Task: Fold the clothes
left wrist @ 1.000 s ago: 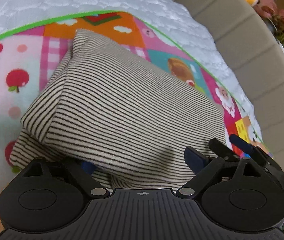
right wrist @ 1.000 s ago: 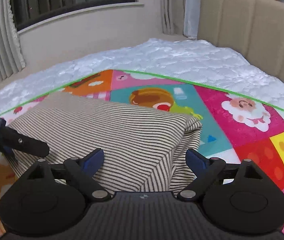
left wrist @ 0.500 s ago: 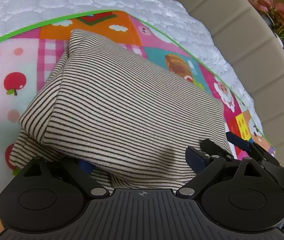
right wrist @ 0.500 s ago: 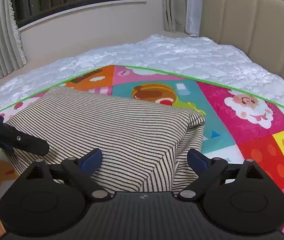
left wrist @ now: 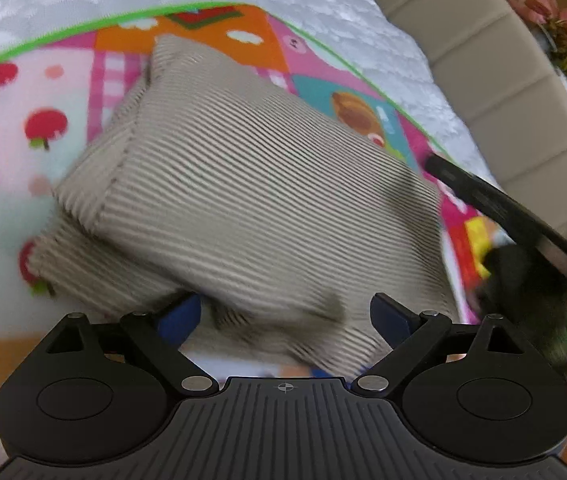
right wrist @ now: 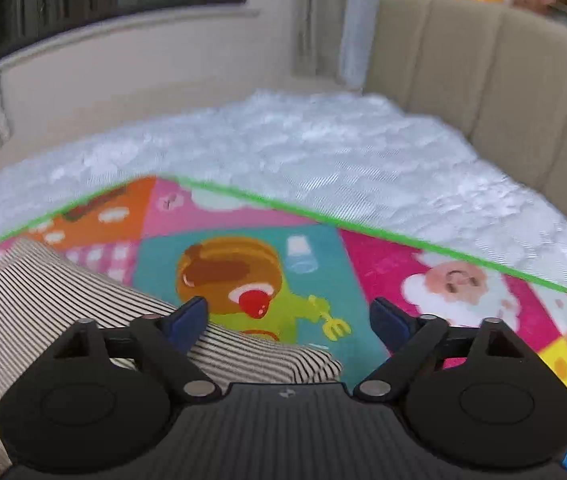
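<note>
The striped garment (left wrist: 267, 208) lies folded into a thick pad on the play mat (left wrist: 11, 168) spread over the bed (right wrist: 323, 152), just ahead of the left hand-held gripper (left wrist: 285, 314), whose jaws stand wide with nothing between them. The right hand-held gripper (right wrist: 289, 320) is equally wide, the garment's corner at its 8 o'clock. Judging by its look, the knit is light, soft and floppy; best pinched at a doubled edge. No legible writing shows.

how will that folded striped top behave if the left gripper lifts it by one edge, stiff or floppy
Probably floppy: the striped top is soft knit, folded in layers that already sag and bulge on the play mat. Lifted by one edge, the layers would likely slide apart and unfold. It looks light for its bulk, and the open left gripper would need a pinch through several layers.
</note>
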Available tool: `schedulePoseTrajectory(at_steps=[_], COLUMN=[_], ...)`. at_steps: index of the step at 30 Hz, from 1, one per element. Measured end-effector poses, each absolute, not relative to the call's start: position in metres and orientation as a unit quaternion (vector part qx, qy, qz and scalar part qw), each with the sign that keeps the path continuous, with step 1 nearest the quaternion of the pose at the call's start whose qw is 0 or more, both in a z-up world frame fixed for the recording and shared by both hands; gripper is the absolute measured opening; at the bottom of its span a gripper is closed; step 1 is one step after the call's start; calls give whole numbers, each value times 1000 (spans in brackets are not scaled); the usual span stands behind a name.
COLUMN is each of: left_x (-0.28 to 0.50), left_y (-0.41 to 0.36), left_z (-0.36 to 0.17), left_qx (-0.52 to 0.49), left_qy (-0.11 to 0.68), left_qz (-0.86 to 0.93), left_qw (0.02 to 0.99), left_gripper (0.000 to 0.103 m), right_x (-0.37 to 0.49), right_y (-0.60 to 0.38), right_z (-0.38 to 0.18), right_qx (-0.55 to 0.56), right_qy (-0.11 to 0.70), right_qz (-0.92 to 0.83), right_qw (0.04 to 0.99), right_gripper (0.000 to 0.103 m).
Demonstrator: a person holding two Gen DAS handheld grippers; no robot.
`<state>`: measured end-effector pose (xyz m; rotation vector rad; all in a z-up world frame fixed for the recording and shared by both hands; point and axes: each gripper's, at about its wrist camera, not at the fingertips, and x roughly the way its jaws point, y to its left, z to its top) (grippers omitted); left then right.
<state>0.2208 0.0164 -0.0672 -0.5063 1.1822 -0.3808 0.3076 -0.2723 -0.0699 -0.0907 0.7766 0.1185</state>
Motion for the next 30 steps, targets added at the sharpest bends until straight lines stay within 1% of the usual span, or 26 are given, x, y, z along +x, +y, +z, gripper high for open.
schedulePoseTrajectory(at_steps=[3,5,12,15,18,20,25,27,30], left_x=[224,231,269,289,308,308,299,288,268], left_y=[14,14,34,44,59,62,66,63,62], left_z=[-74,-75,-75,-68,-65,-64,-56,-48,-39], left_qx=[-233,-233,-253,-237,-235,-239,-226,-203,-183], left_qy=[556,550,511,475,443,440,438,433,435], left_qz=[-172,-169,-146,-126,-100,-98,-102,-102,-102], left_qw=[779,784,808,838,859,860,864,872,876], left_gripper=[95,95,93,91,90,90,93,94,94], right_x=[318,312,275,247,217,200,191,192,198], right_y=[-273,-275,-272,-253,-234,-225,-221,-219,-215], right_z=[-88,-95,-94,-89,-83,-76,-56,-52,-58], right_qx=[-35,-27,-31,-70,-105,-120,-102,-101,-100], right_qy=[426,444,474,488,492,485,432,420,431], right_qz=[67,74,97,122,146,156,161,157,150], right_qw=[902,893,874,861,852,852,882,888,884], right_gripper=[83,83,83,83,83,83,83,79,74])
